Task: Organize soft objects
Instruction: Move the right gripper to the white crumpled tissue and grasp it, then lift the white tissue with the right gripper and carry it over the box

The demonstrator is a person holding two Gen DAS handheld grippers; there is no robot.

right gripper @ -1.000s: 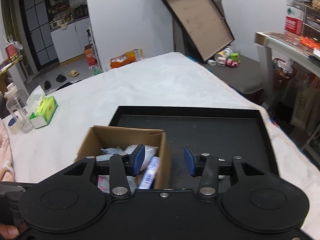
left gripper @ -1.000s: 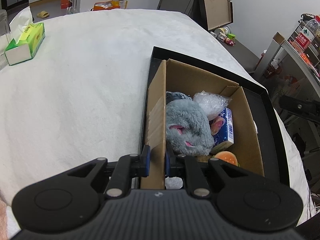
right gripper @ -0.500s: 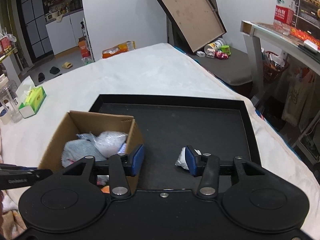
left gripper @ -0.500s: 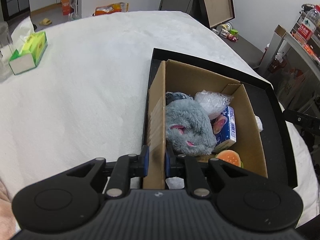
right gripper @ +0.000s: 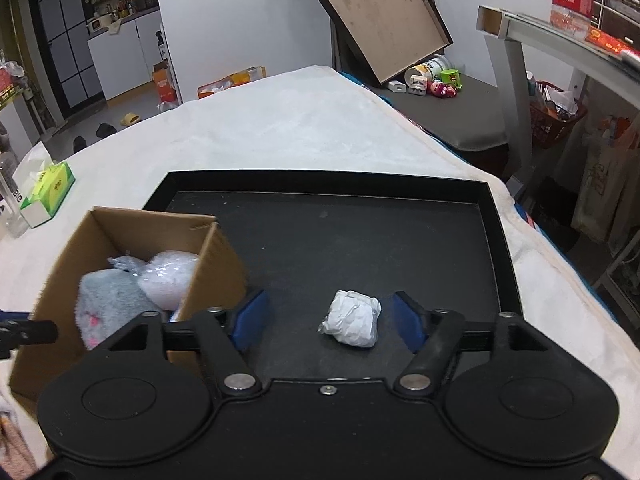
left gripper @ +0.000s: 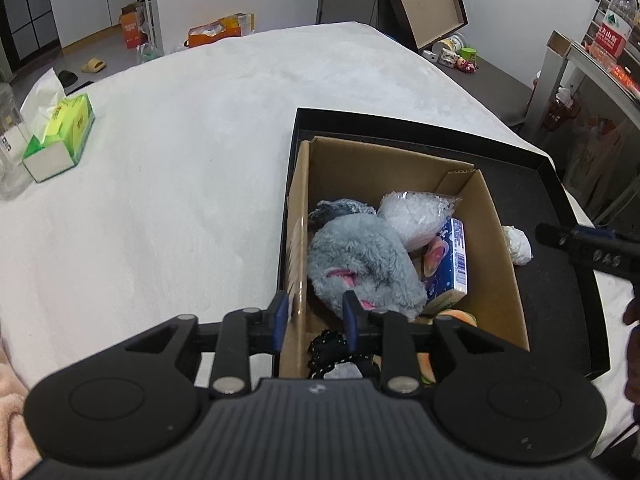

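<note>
The left claw (left gripper: 314,318) has let go of the box (left gripper: 492,216) wall it was pinching a second ago: its jaws are opening and now straddle the near wall, the left pad apparently just touching the cardboard, the right one clear. The right claw (right gripper: 326,318) has dropped from above the box toward the tray (right gripper: 320,176); its jaws are opening too, released and empty, with the wad (right gripper: 352,322) lying between the pads, untouched. That suggests the box needs no more steadying and the wad is the next pick.

The wad is a small crumpled ball of white paper or tissue, hard to tell which, and probably light and easily squashed. It sits on the black tray floor just beside the box's right wall. Inside the box already lie a grey plush (left gripper: 360,264), a plastic-wrapped bundle (left gripper: 414,216) and a carton (left gripper: 450,268).
</note>
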